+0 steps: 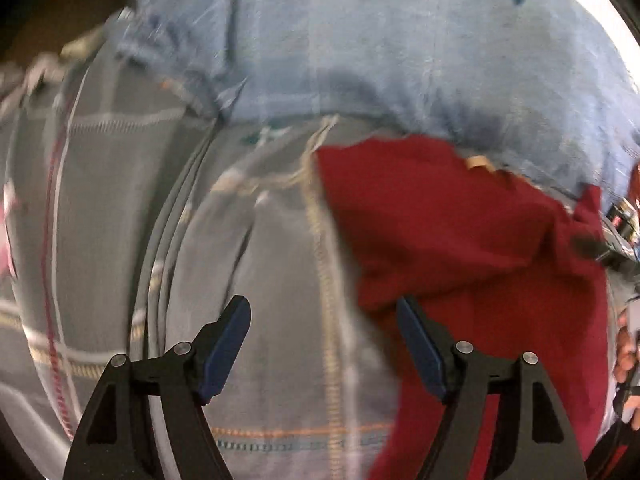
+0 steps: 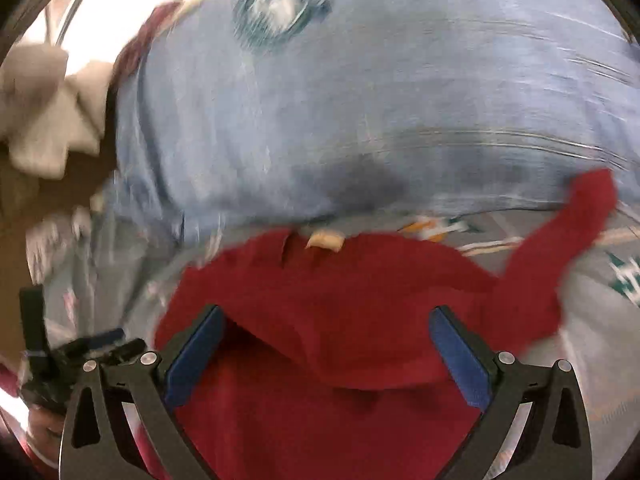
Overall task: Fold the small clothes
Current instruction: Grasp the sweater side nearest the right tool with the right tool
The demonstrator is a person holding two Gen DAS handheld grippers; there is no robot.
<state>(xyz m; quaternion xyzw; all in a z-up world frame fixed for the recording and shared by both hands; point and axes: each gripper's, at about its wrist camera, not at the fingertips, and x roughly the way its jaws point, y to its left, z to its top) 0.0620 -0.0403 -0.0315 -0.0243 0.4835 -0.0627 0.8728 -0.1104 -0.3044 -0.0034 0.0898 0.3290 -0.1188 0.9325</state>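
Observation:
A dark red garment (image 1: 472,240) lies partly folded on a grey checked bedsheet (image 1: 280,320). It has a small tan neck label (image 2: 325,240), and one sleeve (image 2: 568,232) sticks out to the right. My left gripper (image 1: 324,344) is open and empty, its right finger at the garment's left edge. My right gripper (image 2: 326,356) is open and empty, hovering over the middle of the red garment (image 2: 320,360). The other gripper shows at the lower left of the right wrist view (image 2: 60,364). Both views are motion-blurred.
A light blue pillow or bedding (image 1: 400,48) with a round teal print (image 2: 280,8) lies just beyond the garment. Whitish crumpled cloth (image 2: 44,108) sits at far left in the right wrist view. The sheet (image 2: 600,360) extends right.

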